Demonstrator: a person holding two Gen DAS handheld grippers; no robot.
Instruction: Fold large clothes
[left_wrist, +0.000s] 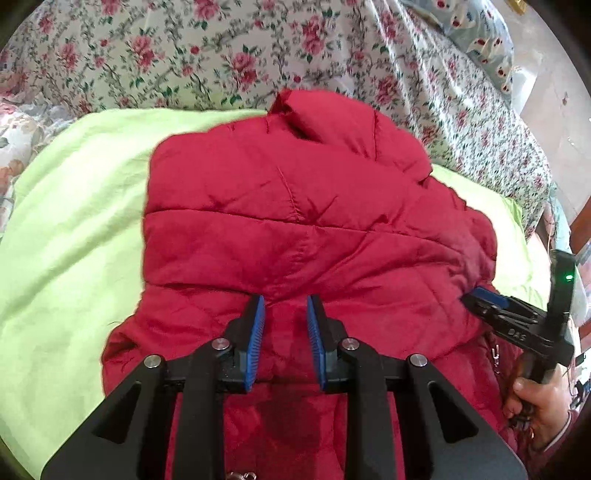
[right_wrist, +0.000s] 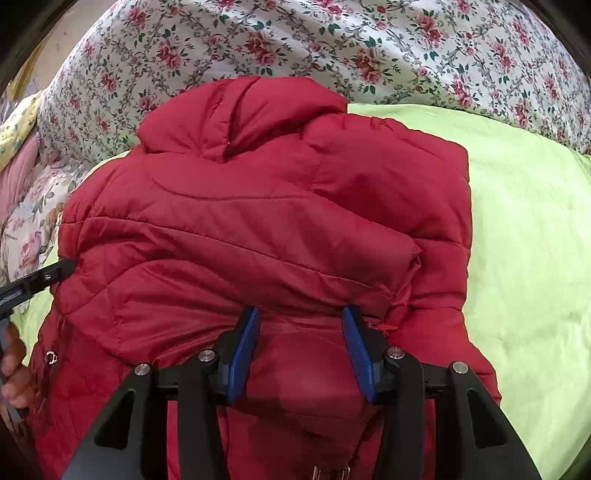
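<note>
A floral bedspread (left_wrist: 207, 55) covers the bed at the back, and over it lies a lime-green sheet (left_wrist: 70, 229) that fills the near half of both views. On that sheet rests my red quilted puffer jacket (left_wrist: 295, 229), bulky and partly folded, its hood (right_wrist: 236, 114) pointing away from me toward the flowers and a sleeve laid across its body.

My left gripper (left_wrist: 285, 306) hangs over the jacket's near edge, its blue pads a narrow gap apart with red fabric showing between them; whether they pinch a fold, I cannot tell. My right gripper (right_wrist: 300, 317) points down at the same near edge farther along, its jaws parted and the pads standing clear of the cloth that bulges between them. From the left wrist view, my right hand (left_wrist: 535, 402) grips its black handle beside the jacket's side seam. A small metal snap (right_wrist: 50, 357) shows near the jacket's edge.
</note>
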